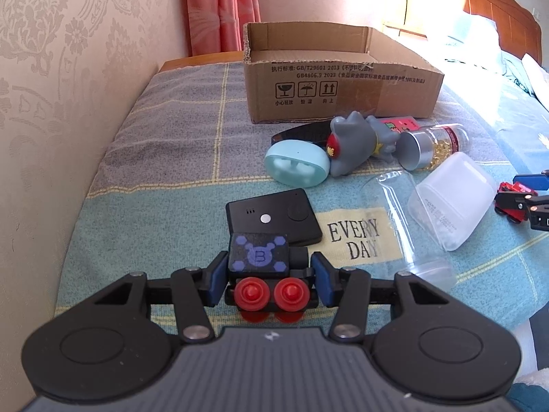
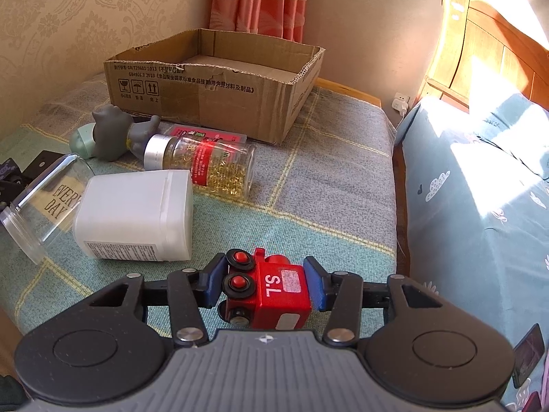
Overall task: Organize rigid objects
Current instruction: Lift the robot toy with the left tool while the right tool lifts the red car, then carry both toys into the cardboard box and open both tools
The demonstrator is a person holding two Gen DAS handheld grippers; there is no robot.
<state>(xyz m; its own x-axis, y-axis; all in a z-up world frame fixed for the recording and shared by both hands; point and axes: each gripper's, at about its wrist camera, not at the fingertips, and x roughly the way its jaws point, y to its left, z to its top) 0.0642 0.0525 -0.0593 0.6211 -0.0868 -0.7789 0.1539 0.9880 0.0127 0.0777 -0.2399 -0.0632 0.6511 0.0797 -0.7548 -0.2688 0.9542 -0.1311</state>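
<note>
My left gripper (image 1: pixel 269 279) is shut on a black toy train car (image 1: pixel 264 267) with red wheels and a purple hexagon print, held just above the blanket. My right gripper (image 2: pixel 266 283) is shut on a red toy train engine (image 2: pixel 271 292) marked "S.L", low over the blanket. The right gripper and red engine (image 1: pixel 514 202) also show at the right edge of the left wrist view. An open, empty cardboard box (image 1: pixel 339 79) stands at the back of the table and also shows in the right wrist view (image 2: pixel 212 86).
On the blanket lie a black square device (image 1: pixel 274 216), a teal oval case (image 1: pixel 295 163), a grey toy figure (image 1: pixel 357 144), a capsule bottle (image 2: pixel 206 161), a white plastic jar (image 2: pixel 137 214), a clear plastic lid (image 2: pixel 37 202) and a red packet (image 2: pixel 209 135). A bed (image 2: pixel 480 189) is at right.
</note>
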